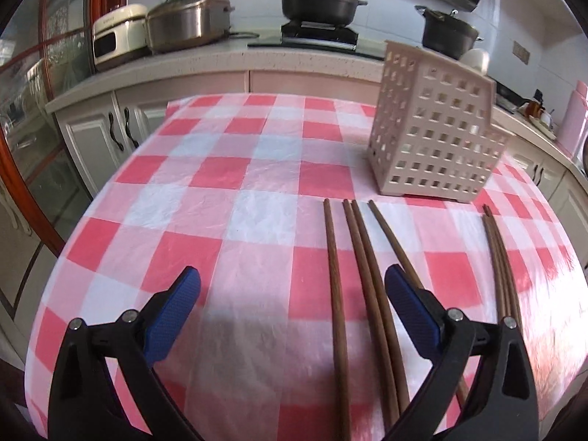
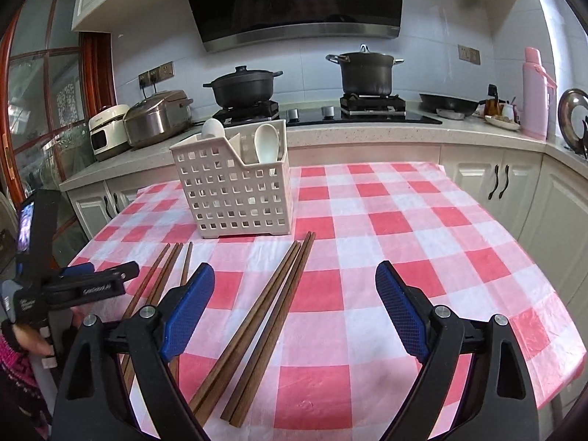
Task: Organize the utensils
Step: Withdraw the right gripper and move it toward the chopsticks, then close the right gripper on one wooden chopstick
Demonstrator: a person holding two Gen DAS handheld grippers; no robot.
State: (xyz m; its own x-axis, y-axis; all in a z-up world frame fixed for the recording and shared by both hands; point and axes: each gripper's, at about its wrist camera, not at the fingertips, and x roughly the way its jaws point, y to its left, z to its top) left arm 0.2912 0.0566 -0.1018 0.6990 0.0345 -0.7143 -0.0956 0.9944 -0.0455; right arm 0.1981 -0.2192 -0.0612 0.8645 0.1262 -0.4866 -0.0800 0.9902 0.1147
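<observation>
While white spoons [image 2: 267, 143] are already standing in the perforated white plastic caddy [image 2: 235, 198], both hand-held grippers [image 1: 292, 294] [image 2: 295, 286] are hovering wide open, holding nothing, over brown wooden chopsticks [image 2: 257, 316] lying unsorted on the checked tablecloth [image 2: 404, 220].

The near ends of the left group of chopsticks [image 1: 362, 283] run off the bottom edge of the left wrist view, and one stick passes behind a blue pad [image 1: 411, 305] of the left claw [image 1: 293, 286]. The caddy [image 2: 235, 194] hides the handles of the white spoons [image 2: 267, 143] — only the bowls show. In the right wrist view the person's hand [image 2: 31, 341] is cut by the left edge — the sleeve [image 2: 16, 382] too.
</observation>
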